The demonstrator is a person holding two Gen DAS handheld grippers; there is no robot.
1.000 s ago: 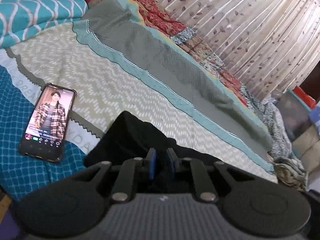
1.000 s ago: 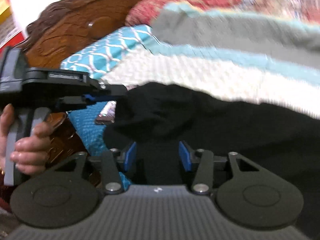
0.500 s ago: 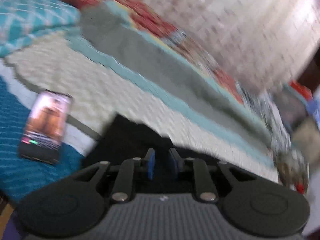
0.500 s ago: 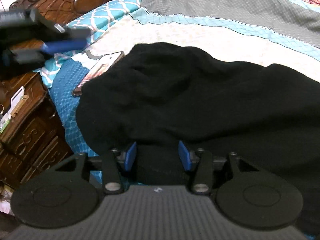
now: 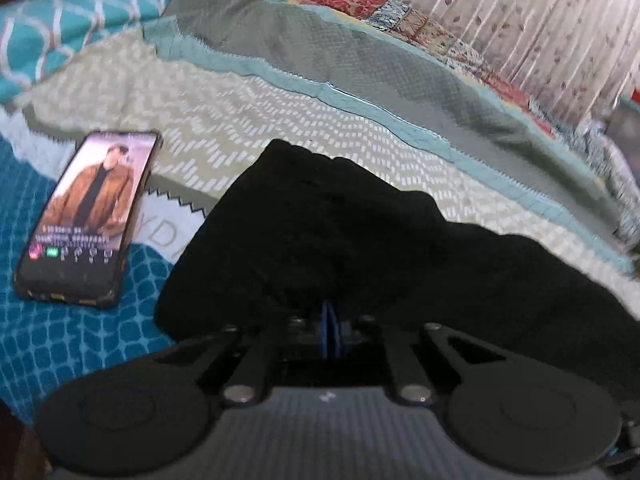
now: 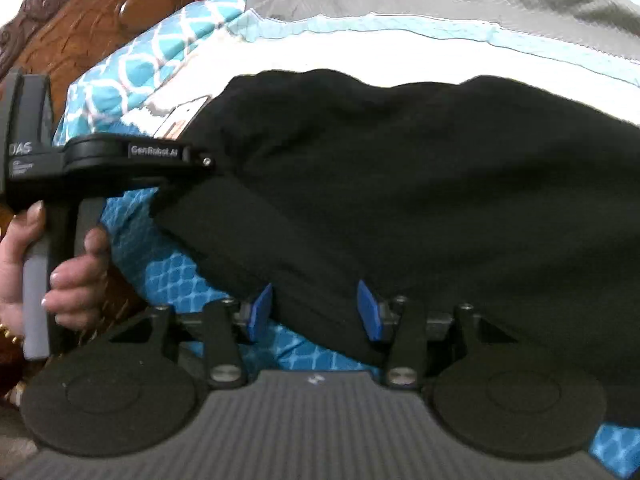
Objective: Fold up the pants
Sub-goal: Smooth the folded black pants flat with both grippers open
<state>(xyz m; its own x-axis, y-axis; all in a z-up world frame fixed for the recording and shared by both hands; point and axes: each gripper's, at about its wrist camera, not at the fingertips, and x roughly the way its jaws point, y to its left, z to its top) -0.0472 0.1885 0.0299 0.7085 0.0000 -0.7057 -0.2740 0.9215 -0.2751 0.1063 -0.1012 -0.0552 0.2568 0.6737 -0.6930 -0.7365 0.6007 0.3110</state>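
Left gripper, bottom center of its view: blue pads pressed together, clamped on the near hem of the black pants. In the right wrist view the same gripper enters from the left edge, its tip buried in the cloth, with the person's left hand on the handle.

Right gripper: blue pads spread apart, released. A dark band of the pants runs between them; neither pad visibly presses it.

Pants fill the center and right of both views, bunched and rumpled. Near edge overhangs the teal patterned bedspread. Far edge is uneven, lying on the cream zigzag panel.

Phone, mid left, screen lit, lies just beside the pants' left edge, not touching. That side is tight.

Beyond the far edge: open cream panel, then a teal stripe, then grey cover. Teal pillow upper left. Carved wood headboard upper left in the right view. Curtain upper right.
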